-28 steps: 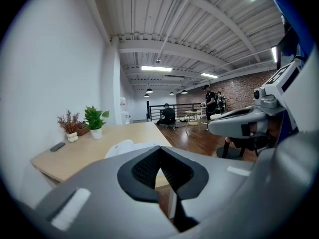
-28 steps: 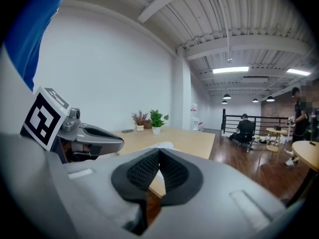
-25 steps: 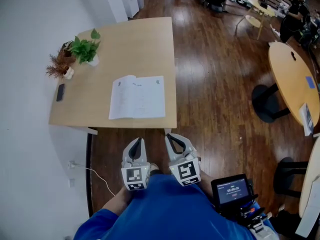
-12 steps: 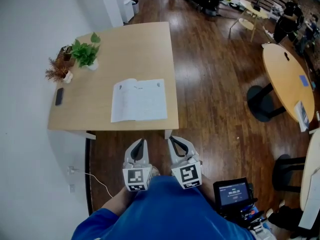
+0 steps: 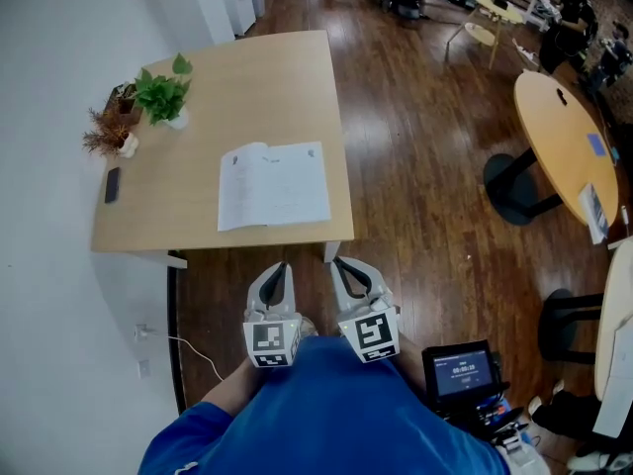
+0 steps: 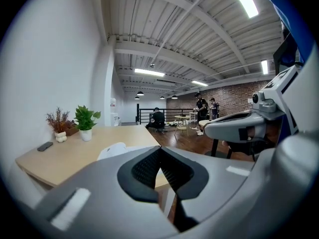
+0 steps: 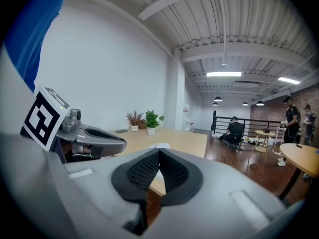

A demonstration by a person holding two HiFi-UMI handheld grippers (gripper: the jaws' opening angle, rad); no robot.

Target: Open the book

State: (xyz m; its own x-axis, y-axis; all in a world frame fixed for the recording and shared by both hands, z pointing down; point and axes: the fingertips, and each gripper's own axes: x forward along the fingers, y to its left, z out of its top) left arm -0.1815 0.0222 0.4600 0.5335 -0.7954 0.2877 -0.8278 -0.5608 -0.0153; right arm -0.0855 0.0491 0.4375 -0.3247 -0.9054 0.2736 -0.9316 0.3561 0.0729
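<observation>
Book (image 5: 273, 185) lies open, pages up, near the counter (image 5: 247, 77) front edge, same as a second ago. Nothing shifts: my left gripper (image 5: 281, 268) and right gripper (image 5: 337, 263) stay short of it, fingers (image 6: 144, 169) clenched empty. Task looks done.

Head view looks steeply down on the table (image 5: 267, 87) from high up; both gripper views sit low off its near edge, sharing the book (image 5: 272, 184) and plant (image 5: 161, 95).

Green potted plant (image 5: 161, 95), perhaps a phone (image 5: 112, 184)
</observation>
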